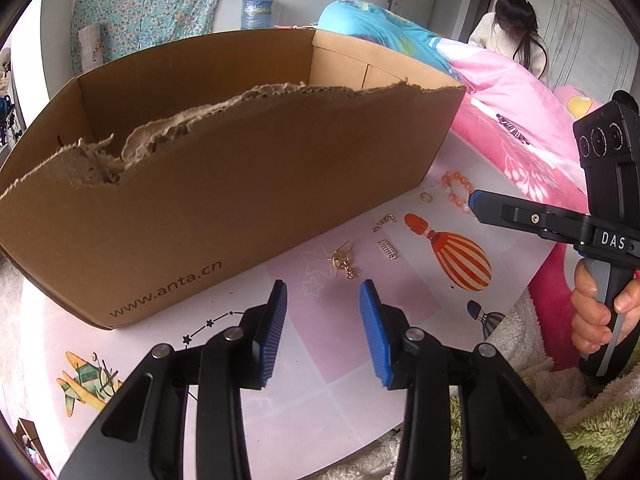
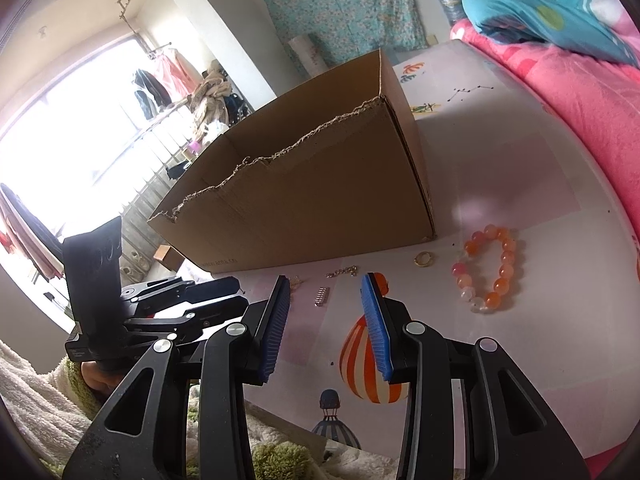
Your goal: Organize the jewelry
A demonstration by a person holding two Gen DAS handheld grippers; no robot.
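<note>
One brown cardboard box (image 1: 224, 184) with a torn upper edge stands open on the pale pink printed tabletop (image 1: 332, 344), taking up most of its far side. In front of the box five pieces of jewelry lie in a loose row on the tabletop, all apart from one another: one orange and pink beaded bracelet (image 2: 490, 268), one gold keyring-like charm with a pendant (image 1: 343, 263), one small silver rectangular clasp piece (image 1: 388, 249), one short gold chain piece (image 1: 383, 222), and one small gold ring (image 2: 423, 258). Two tongs are in play. The left tongs (image 1: 323, 328) hover with fingers apart, nothing between them. The right tongs (image 2: 325, 324) likewise stand apart and empty, above the printed balloon.
</note>
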